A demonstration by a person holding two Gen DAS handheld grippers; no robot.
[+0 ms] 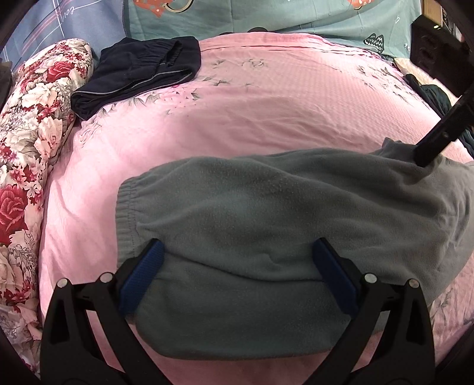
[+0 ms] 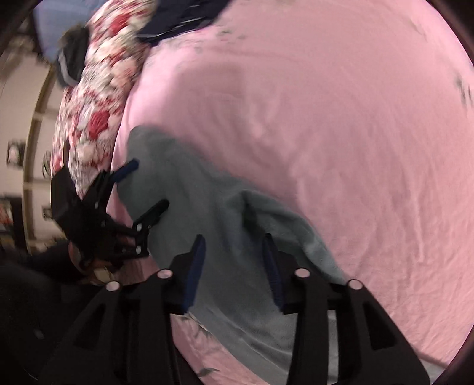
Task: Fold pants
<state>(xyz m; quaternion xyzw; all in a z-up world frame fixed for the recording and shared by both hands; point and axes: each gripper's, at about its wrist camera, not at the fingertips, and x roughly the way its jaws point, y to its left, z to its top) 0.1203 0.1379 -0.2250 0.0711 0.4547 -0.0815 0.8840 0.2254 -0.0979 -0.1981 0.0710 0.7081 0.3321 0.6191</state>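
Note:
Grey fleece pants (image 1: 266, 225) lie folded on the pink bedsheet (image 1: 237, 112), elastic waistband at the left. My left gripper (image 1: 237, 248) is open, its blue-padded fingers (image 1: 142, 278) spread over the near fold of the pants. My right gripper (image 2: 234, 245) is open above the right end of the pants (image 2: 213, 213), where the cloth is bunched up. Its black finger shows in the left wrist view (image 1: 438, 139), touching the pants. The left gripper shows in the right wrist view (image 2: 145, 189), at the left.
Folded dark navy pants (image 1: 139, 74) lie at the back left. A floral quilt (image 1: 32, 142) runs along the left side. A teal patterned pillow (image 1: 266, 14) lies at the back. Dark clothing (image 1: 438, 97) lies at the right edge.

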